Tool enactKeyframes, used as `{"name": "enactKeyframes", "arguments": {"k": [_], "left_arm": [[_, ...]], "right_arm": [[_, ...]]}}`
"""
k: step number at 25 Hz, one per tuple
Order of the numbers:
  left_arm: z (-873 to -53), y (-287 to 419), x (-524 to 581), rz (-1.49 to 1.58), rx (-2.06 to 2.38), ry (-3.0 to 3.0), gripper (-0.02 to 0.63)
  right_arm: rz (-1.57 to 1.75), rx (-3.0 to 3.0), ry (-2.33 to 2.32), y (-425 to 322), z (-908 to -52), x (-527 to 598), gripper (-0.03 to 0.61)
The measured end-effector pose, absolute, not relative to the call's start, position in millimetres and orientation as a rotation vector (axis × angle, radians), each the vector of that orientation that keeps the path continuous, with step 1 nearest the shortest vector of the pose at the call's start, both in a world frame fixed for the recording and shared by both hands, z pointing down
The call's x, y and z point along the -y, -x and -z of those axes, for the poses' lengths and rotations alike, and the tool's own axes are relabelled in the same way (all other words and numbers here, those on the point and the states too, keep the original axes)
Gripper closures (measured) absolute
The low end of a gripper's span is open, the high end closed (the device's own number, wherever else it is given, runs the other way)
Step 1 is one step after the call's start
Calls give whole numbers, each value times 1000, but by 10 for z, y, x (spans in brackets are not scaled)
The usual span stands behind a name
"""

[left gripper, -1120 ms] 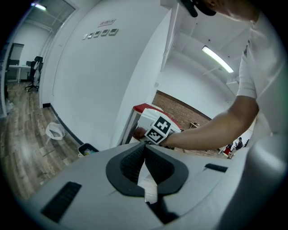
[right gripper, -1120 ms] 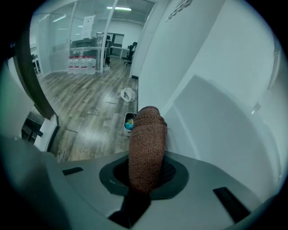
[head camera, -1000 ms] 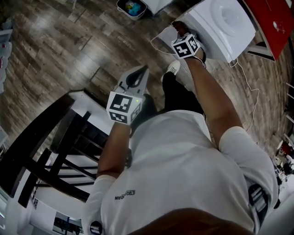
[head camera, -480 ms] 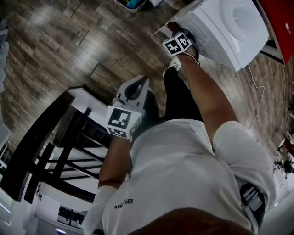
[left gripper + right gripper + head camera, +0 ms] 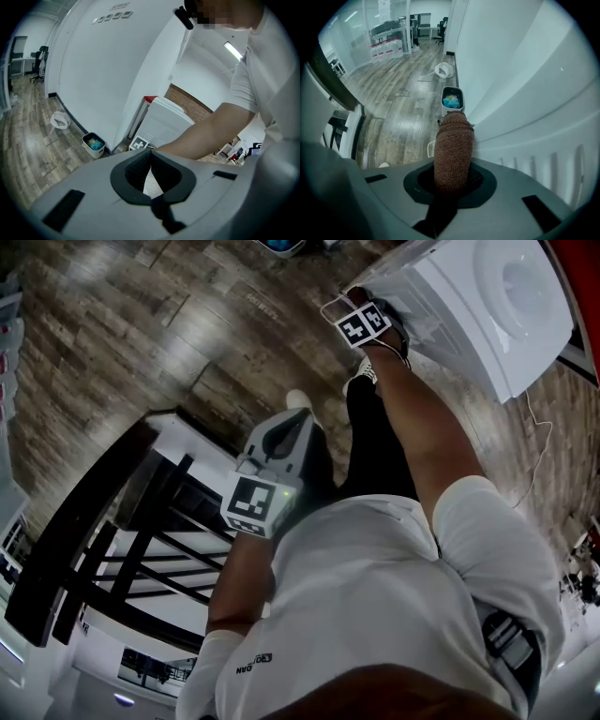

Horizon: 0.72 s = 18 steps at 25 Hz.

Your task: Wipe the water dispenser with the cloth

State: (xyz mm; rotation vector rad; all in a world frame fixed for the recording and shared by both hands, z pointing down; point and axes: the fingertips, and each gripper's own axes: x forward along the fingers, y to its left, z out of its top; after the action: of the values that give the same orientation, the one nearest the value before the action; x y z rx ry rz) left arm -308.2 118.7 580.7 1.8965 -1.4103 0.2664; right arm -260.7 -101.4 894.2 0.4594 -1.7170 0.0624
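Floor [image 5: 141, 343]: grey wood-grain planks lay far left.
Risk: the cloth [image 5: 452, 145] could have snagged on the ribbed slots [image 5: 534, 164] and pulled loose.
Water dispenser [image 5: 473, 296]: smooth, white and boxy, it stood far right.
Cloth: a brown, nubby roll, just beside the dispenser's side.
Right gripper [image 5: 452, 180]: fingers were clamped on the cloth.
Left gripper [image 5: 150, 164]: fingers were together, holding nothing.

Right gripper [image 5: 356, 299] seemingly touches the water dispenser [image 5: 483, 310].
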Motion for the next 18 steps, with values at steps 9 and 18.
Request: {"name": "enactKeyframes", "arguments": {"k": [9,18], "left_arm": [[-5727,3085,-1186,-250,1431,-1906,621],[-5259,3075,-1097,-226,1452,-1985,621]], "right_arm": [[-110,1770,-453,2676,-8792,917,528],[-426,1969,-540,2388,-7939,362,528]]}}
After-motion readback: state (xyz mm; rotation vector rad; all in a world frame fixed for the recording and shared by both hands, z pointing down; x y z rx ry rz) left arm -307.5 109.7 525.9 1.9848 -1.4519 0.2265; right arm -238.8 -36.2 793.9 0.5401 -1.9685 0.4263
